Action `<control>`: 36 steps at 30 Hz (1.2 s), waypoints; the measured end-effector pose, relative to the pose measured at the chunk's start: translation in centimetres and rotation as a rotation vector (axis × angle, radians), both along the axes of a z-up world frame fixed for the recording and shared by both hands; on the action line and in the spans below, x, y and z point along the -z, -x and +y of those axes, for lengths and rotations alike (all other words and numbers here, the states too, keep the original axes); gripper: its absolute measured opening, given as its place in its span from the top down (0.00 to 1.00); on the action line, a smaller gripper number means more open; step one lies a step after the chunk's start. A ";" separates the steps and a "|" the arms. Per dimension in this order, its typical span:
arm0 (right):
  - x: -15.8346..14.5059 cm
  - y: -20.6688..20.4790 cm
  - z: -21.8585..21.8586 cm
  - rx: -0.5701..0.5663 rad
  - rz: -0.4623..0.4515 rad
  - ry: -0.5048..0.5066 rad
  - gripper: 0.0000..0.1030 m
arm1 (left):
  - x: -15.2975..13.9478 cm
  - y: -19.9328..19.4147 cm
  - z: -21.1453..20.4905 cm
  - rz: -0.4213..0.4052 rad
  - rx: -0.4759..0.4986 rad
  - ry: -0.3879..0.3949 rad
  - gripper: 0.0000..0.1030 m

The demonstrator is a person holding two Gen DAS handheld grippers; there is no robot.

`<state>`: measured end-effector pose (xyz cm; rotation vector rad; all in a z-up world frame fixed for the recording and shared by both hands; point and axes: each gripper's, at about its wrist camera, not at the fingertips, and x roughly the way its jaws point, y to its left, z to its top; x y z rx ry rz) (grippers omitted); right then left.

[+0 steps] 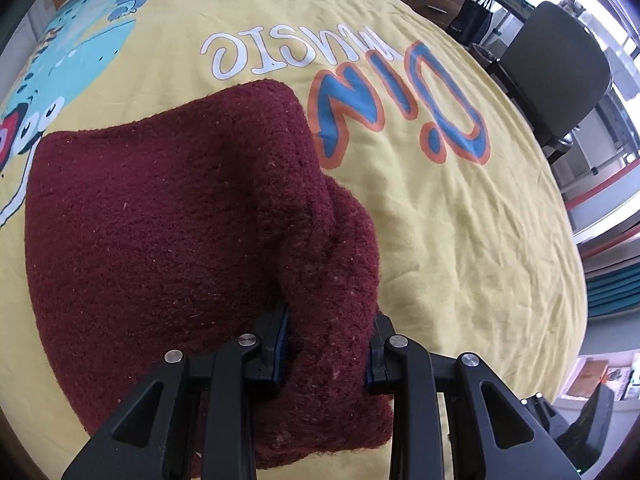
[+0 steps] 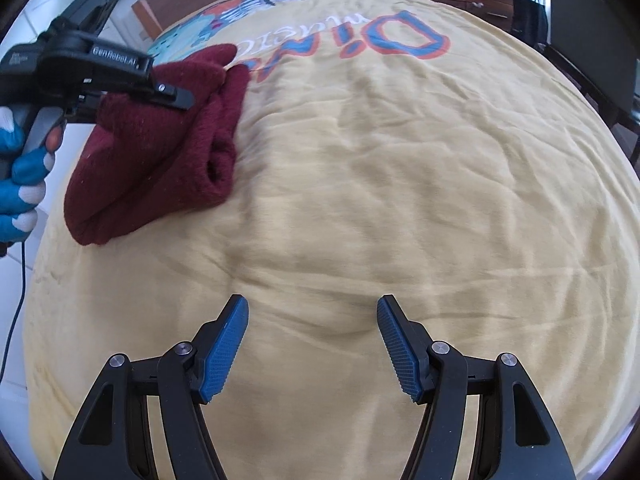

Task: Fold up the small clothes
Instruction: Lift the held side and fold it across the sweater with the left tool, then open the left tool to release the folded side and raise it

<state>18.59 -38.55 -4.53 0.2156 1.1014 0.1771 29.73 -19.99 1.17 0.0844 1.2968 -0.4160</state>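
Maroon fuzzy knit garment [image 2: 156, 148], long axis running away, sits pinched in the left gripper [image 1: 328, 344], well left of the empty, spread right gripper [image 2: 313, 346].

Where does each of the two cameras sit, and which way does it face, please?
Left wrist: on the left claw, looking down at the maroon sweater it pinches; only its own fingers show.
Right wrist: on the right claw, open over bare yellow blanket; a gloved hand shows.
Shared: sweater, blanket, left claw.
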 end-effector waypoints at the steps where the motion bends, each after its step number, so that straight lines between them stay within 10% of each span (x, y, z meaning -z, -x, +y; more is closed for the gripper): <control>1: 0.0 0.1 -0.3 0.005 -0.001 -0.004 0.34 | 0.1 0.0 -0.1 -0.002 0.002 -0.007 0.77; 13: -0.4 1.0 -6.3 0.124 -0.025 -0.027 0.34 | 1.2 -0.1 -1.9 -0.029 0.027 -0.095 0.73; 29: -0.4 3.1 -13.4 0.264 -0.004 -0.023 0.33 | 1.8 1.7 -5.1 -0.105 0.072 -0.183 0.31; 36: 0.0 3.5 -13.9 0.278 0.006 -0.023 0.33 | 1.4 2.6 -5.9 -0.160 0.082 -0.232 0.30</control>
